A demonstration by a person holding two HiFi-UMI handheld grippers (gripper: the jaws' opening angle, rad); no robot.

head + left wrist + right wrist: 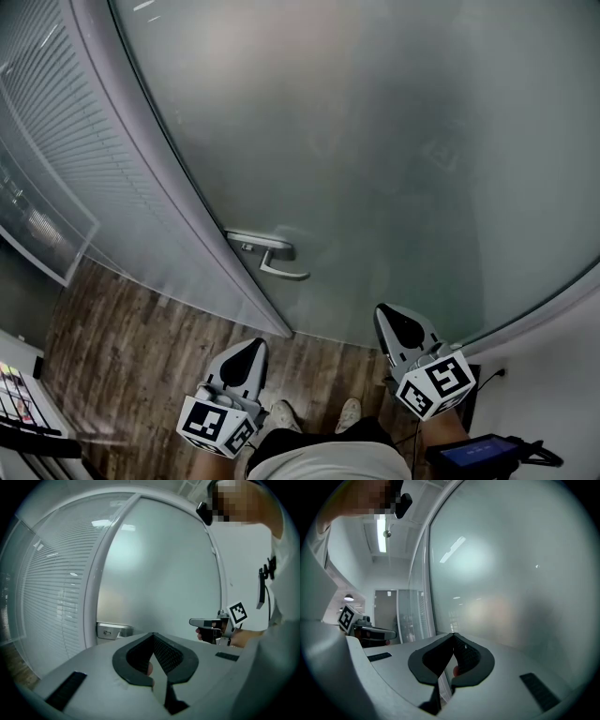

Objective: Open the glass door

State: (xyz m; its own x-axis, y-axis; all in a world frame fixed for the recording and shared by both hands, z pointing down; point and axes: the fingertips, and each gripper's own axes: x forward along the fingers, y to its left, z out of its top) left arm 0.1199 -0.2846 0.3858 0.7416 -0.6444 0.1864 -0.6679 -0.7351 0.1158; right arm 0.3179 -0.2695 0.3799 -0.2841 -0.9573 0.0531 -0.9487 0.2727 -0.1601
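Note:
The frosted glass door [394, 141] fills most of the head view. Its metal lever handle [272, 255] sits near the door's left edge, pointing right. Both grippers are held low in front of the door, short of the glass. My left gripper [253, 345] is shut and empty, below and slightly left of the handle. My right gripper [389, 314] is shut and empty, to the handle's lower right. In the left gripper view the handle plate [115, 630] shows just past my closed jaws, with the right gripper [206, 622] off to the right.
A glazed partition with horizontal blinds [66, 141] stands left of the door, above wood-plank floor [141, 347]. A white wall [562, 356] rises at the right, with a dark device [478, 455] low beside it. The person's shoes [281, 412] are near the door's foot.

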